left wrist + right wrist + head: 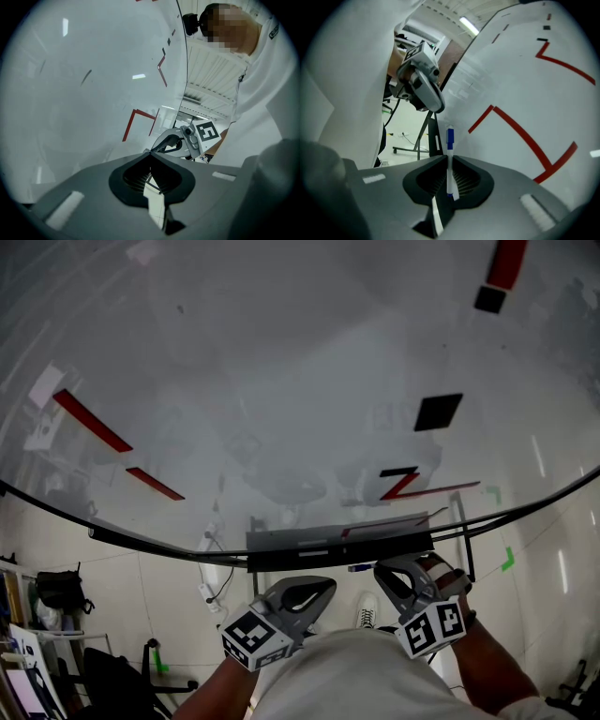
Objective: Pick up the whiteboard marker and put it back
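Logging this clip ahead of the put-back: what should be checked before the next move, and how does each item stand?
1. Right gripper grips the whiteboard marker: ok, jaws shut on it.
2. Blue cap on: ok, it looks seated.
3. Left gripper out of the way: ok, shut and empty.
4. Whiteboard tray in view: ok, just ahead of both grippers.
5. Free spot on tray: cannot tell.
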Demonstrator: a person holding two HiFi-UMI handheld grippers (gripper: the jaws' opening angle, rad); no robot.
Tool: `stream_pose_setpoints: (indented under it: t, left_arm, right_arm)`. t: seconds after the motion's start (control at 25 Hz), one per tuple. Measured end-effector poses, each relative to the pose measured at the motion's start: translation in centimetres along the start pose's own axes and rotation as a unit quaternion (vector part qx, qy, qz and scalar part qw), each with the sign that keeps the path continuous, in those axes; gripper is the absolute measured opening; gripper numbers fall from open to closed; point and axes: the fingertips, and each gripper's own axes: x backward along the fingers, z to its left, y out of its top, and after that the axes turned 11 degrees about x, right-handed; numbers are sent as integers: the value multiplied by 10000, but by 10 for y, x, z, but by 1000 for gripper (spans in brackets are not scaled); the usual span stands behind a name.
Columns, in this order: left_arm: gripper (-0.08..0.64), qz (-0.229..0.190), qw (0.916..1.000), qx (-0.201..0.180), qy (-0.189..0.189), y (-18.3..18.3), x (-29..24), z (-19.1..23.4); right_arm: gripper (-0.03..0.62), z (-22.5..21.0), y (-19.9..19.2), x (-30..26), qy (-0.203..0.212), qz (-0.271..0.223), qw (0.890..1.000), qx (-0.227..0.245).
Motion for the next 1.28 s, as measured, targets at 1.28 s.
stream_pose_setpoints:
  t: [1.28]
  left_arm:
    - [17, 51, 9999, 108, 10, -6, 2, 3]
  right_arm:
    - [35, 36, -81, -58, 1132, 1597, 9760, 959]
